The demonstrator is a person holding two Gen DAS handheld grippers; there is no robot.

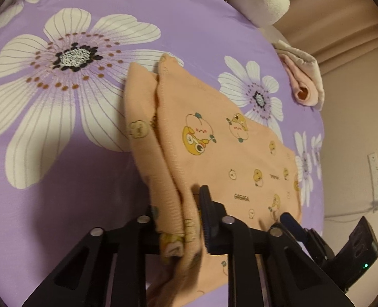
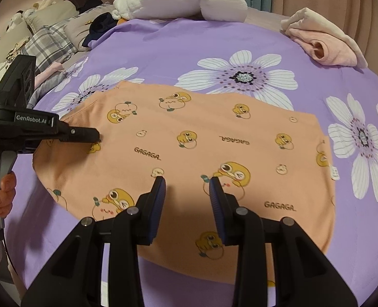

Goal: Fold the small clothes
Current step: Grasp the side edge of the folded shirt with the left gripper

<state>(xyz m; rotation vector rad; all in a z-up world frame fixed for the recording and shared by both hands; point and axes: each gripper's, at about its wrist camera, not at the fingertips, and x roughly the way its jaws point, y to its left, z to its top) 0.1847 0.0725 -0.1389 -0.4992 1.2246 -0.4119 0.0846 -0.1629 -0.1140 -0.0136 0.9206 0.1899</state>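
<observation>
Two claws: left claw pinches the peach garment's edge.

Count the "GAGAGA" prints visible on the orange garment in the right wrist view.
3: one left of centre, one upside down at centre-right, one near the lower right. Folded-under fabric may hide more.

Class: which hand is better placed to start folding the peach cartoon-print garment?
Left: the left gripper already pinches the peach cartoon-print garment at its edge; the right gripper hovers open above it.
</observation>
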